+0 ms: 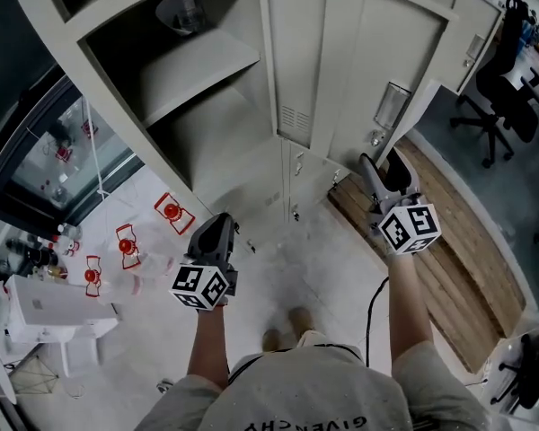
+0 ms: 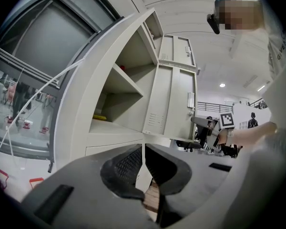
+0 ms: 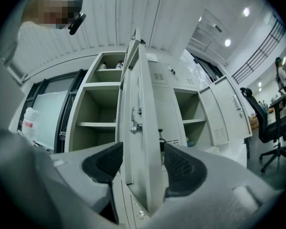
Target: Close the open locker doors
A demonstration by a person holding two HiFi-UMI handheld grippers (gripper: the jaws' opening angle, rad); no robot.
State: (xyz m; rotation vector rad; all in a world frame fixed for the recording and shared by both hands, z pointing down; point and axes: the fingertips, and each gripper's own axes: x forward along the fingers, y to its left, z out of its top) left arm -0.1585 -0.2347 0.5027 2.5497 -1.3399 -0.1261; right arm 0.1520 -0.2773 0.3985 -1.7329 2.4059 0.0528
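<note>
Grey lockers (image 1: 207, 57) stand ahead, with an open shelved compartment (image 1: 184, 79) at the left. An open door (image 3: 144, 128) with a metal latch (image 3: 135, 123) stands edge-on between the jaws of my right gripper (image 3: 140, 162). That gripper is open and its pads (image 3: 181, 168) stay off the door. In the head view my right gripper (image 1: 372, 171) sits at the lower edge of a door with a handle plate (image 1: 391, 106). My left gripper (image 1: 217, 230) hangs low before the lockers. Its jaws (image 2: 143, 168) are shut, with nothing between them. The left gripper view shows the open compartment (image 2: 119, 99) and door (image 2: 169, 106).
Office chairs (image 1: 494, 106) stand at the far right. A wooden strip of floor (image 1: 449, 259) runs beside the lockers. Red-marked items (image 1: 126, 245) lie on the floor at the left by a glass wall (image 1: 63, 151). A cable (image 1: 373, 303) trails near my feet.
</note>
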